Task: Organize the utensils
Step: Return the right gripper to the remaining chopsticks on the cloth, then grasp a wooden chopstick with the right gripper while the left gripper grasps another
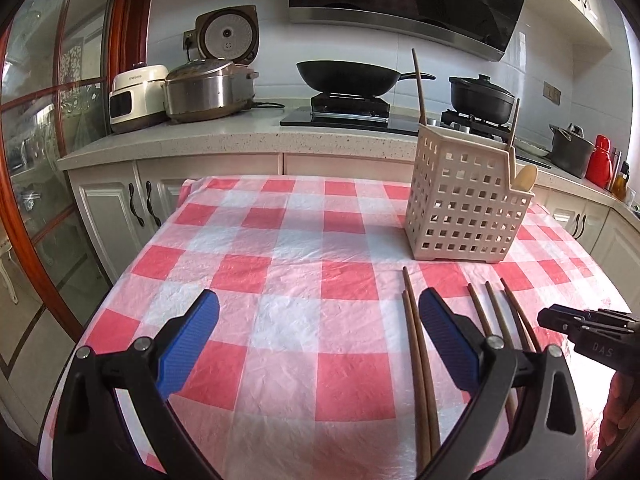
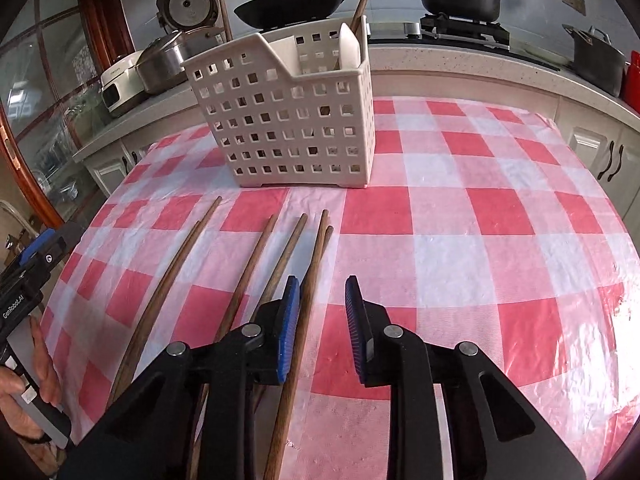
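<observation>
Chopsticks (image 2: 362,4) and a wooden spoon (image 1: 525,178) stand in the basket (image 2: 288,120); both tools gape, gripping nothing

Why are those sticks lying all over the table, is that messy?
A bit messy, yes. Six wooden chopsticks lie loose on the checked tablecloth, fanned apart unevenly. Only two chopsticks and a spoon stand in the white basket. Nothing looks spilled or broken.
</observation>
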`<state>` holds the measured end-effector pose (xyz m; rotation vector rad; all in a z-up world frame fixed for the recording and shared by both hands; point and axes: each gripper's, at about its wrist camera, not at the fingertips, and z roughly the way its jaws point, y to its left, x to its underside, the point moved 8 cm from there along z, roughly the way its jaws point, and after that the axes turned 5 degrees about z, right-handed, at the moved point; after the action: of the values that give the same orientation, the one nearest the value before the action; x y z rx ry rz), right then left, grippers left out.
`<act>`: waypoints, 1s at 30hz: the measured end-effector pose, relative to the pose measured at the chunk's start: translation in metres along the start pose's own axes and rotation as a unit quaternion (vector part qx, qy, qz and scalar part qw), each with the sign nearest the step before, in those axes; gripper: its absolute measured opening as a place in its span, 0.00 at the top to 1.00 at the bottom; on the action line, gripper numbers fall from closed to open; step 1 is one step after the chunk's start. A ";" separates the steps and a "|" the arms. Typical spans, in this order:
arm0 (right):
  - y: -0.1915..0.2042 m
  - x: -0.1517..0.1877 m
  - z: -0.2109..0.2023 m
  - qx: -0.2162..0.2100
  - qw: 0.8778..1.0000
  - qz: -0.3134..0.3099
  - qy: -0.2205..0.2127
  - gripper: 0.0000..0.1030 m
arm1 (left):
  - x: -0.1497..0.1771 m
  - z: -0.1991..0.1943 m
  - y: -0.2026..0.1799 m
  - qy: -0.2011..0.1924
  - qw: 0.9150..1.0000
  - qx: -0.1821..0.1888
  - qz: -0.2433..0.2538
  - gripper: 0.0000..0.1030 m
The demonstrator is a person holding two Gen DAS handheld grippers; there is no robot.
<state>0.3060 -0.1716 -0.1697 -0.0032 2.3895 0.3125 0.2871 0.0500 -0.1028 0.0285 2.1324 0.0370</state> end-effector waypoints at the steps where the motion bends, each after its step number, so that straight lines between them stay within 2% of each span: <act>1: 0.001 0.000 0.002 0.000 1.000 0.000 0.002 0.79 | 0.001 0.001 0.001 0.001 1.000 0.002 -0.003 0.06; 9: 0.007 -0.001 0.019 0.002 1.000 0.000 0.017 0.83 | 0.009 0.007 0.001 0.009 1.000 0.013 0.000 0.06; 13: 0.006 0.000 0.025 -0.008 1.000 0.008 0.024 0.92 | 0.014 0.011 -0.002 0.021 0.999 0.023 0.005 0.06; 16: 0.004 -0.001 0.021 -0.007 1.000 0.011 0.015 0.94 | 0.017 0.014 -0.007 0.034 0.999 0.034 0.009 0.09; 24: -0.012 -0.006 0.006 -0.007 1.000 0.030 -0.002 0.94 | 0.029 0.033 -0.031 0.088 0.994 0.063 0.036 0.41; 30: -0.016 -0.005 0.002 -0.016 0.999 0.034 -0.006 0.94 | 0.031 0.045 -0.050 0.111 0.989 0.082 0.051 0.55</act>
<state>0.3127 -0.1869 -0.1716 0.0655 2.3752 0.3813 0.3084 0.0015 -0.1552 0.2407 2.3498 -0.0782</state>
